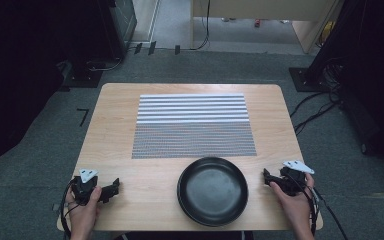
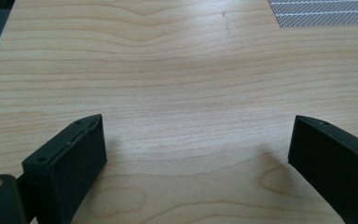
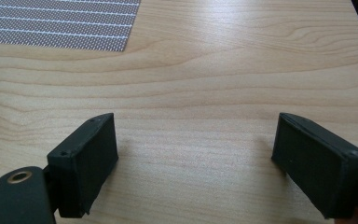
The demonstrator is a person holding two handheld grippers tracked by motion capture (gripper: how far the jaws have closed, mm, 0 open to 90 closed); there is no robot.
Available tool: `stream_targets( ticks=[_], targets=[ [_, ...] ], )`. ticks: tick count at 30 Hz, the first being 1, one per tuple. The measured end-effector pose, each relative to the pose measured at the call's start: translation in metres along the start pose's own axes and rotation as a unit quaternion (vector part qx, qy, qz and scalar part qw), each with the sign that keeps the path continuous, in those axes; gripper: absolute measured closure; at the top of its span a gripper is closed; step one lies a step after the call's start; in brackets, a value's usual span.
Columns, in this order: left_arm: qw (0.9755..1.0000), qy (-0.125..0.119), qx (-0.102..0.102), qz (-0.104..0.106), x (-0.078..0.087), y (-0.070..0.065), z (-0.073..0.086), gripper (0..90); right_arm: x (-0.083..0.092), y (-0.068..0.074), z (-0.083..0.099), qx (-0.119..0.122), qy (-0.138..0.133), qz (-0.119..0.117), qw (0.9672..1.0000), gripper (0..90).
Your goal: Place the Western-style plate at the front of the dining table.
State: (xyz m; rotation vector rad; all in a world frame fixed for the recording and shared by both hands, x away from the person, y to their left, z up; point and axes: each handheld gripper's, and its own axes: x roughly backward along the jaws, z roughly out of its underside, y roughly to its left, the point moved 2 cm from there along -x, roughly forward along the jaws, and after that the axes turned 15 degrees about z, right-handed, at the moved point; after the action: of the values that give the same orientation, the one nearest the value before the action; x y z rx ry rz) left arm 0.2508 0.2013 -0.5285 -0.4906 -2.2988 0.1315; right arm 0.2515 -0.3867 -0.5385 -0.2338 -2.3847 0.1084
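A black pan (image 1: 212,191) is set on the near half of the wooden table (image 1: 115,130), midway between the two grippers and just short of the near edge. It is upright and nothing is seen in it. No contact is made with it by either gripper.

The left gripper (image 1: 111,189) is rested on the tabletop to the left of the pan, well apart from its rim, and is held by the left hand (image 1: 82,210). In the left gripper view its jaws are seen spread wide, with only bare wood between them (image 2: 198,154). The right gripper (image 1: 270,177) is placed to the right of the pan, near its rim but not touching, and is held by the right hand (image 1: 296,202). Its jaws are likewise spread wide over bare wood (image 3: 196,154).

The placing reads as a ready stance: both tools are parked low on either side of the pan, jaws opened, so that its rim may be approached from either side. Which side is to be taken cannot be told.

Beyond the pan, a patterned mat (image 1: 192,125) is laid flat, striped on its far half and finely dotted on the near half; its near edge lies just beyond the pan's far rim. Nothing stands between either gripper and the pan. Around the table, carpet (image 1: 40,150) and cables (image 1: 315,110) are seen, well clear of the work.
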Motion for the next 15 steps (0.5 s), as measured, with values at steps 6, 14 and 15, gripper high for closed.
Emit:
stream_targets(
  ticks=[6, 14, 15],
  targets=[
    [0.9976, -0.012, 0.031, 0.062, 0.0, -0.01, -0.005, 5.7, 0.003, -0.002, 0.001, -0.008, 0.001, 0.006, 0.9999, 20.7],
    [0.9966, -0.01, 0.009, 0.081, -0.002, -0.031, -0.009, 5.7, 0.009, -0.004, 0.0, -0.034, 0.001, -0.001, 0.9994, 24.4],
    [0.9964, -0.01, 0.007, 0.084, -0.003, -0.034, -0.01, 5.7, 0.012, -0.004, -0.002, -0.039, -0.007, -0.003, 0.9992, 25.3]
  ],
)
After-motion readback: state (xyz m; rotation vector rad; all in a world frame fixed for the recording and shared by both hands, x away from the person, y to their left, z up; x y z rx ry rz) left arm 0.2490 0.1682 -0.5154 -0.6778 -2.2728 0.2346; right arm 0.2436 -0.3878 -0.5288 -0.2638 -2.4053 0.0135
